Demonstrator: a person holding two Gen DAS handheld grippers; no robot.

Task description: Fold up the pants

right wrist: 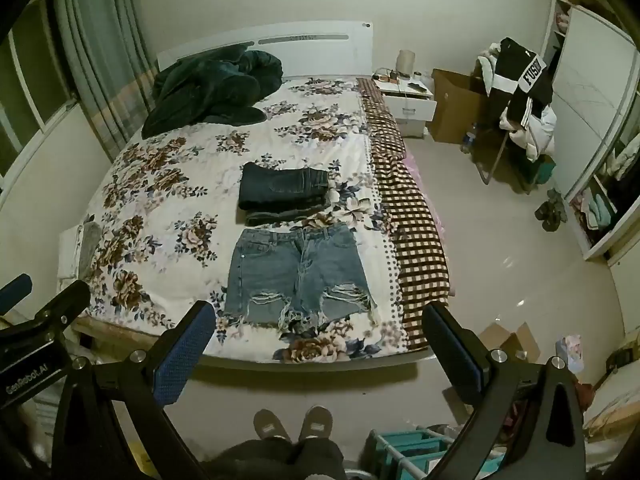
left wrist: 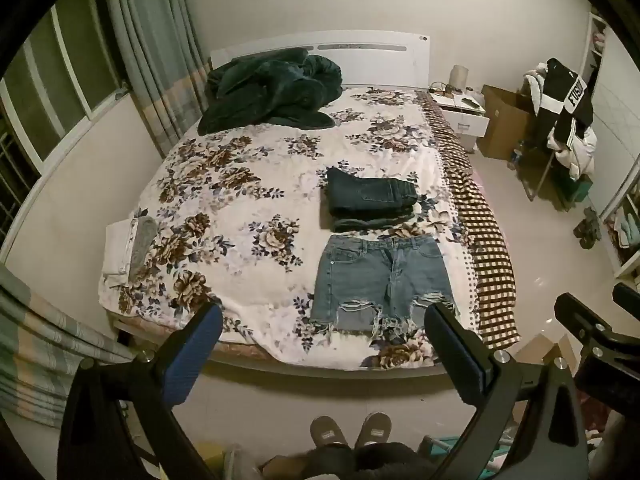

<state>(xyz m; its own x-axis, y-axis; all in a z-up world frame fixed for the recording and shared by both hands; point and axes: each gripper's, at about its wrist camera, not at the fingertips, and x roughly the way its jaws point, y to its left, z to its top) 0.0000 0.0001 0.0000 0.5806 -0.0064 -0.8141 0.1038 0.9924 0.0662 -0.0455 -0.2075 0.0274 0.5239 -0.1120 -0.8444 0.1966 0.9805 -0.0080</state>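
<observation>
Ahead of your hand-held grippers: denim shorts (left wrist: 382, 280) flat on the bed (left wrist: 256, 280).
Your left hand-held gripper (left wrist: 324, 332) and right hand-held gripper (right wrist: 318, 330) gape wide, holding nothing.

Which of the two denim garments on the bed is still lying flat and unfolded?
The light blue ripped shorts, spread flat nearest the foot of the bed. The dark jeans behind them, toward the headboard, are already folded into a compact stack.

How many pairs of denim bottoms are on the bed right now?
2. Light blue ripped shorts lie flat near the foot edge; a dark folded pair sits just beyond them toward the headboard. The dark blanket heap could hide more.
</observation>
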